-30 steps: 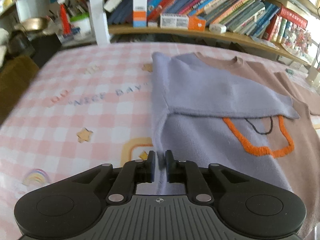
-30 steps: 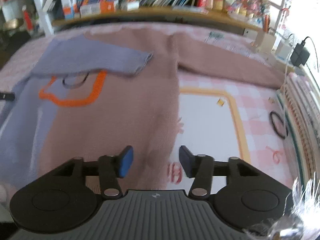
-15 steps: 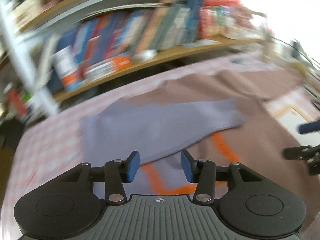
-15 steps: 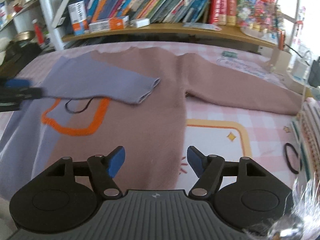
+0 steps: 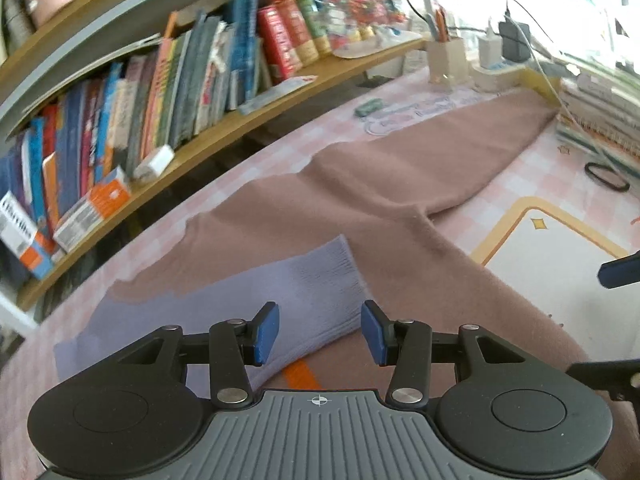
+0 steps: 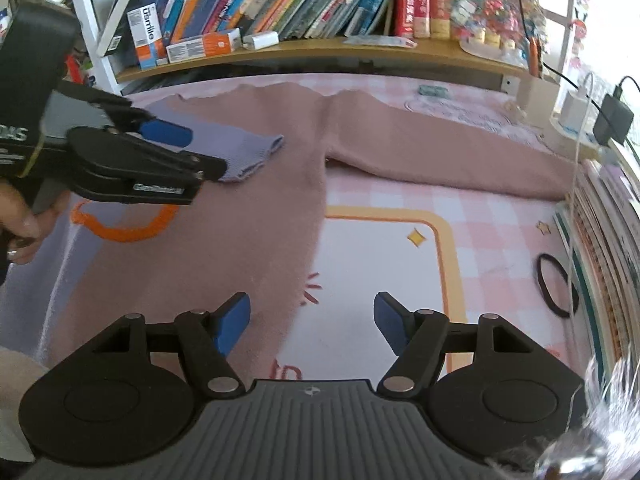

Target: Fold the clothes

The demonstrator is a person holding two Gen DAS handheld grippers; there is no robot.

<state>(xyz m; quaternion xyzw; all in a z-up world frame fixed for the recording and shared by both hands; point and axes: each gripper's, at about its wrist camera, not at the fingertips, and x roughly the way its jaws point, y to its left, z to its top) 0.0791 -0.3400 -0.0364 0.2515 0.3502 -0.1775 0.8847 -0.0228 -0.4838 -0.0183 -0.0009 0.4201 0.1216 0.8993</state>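
Sweater (image 6: pixel 256 208) spread flat on bench (image 6: pixel 380 248); lilac sleeve (image 5: pixel 304 292) lain across chest, brown sleeve (image 6: pixel 440 152) outstretched. Left gripper (image 5: pixel 320 332) and right gripper (image 6: pixel 312 322) held apart, empty. Brown sleeve judged next to be folded in.

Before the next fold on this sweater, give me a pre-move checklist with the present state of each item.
1. Left tool empty: ok, jaws apart over the folded lavender knit sleeve.
2. Right tool empty: ok, jaws apart above the hem of the dusty pink knit sweater.
3. First sleeve folded in: ok, the lavender sleeve lies across the chest, cuff flat.
4. Second sleeve ready: not ok, the long pink sleeve lies stretched out toward the stacked notebooks.
5. Fold path free: cannot tell, the black hair tie ring lies on the pink checked tablecloth near that sleeve.
6. Sweater body smooth: ok in the visible part.
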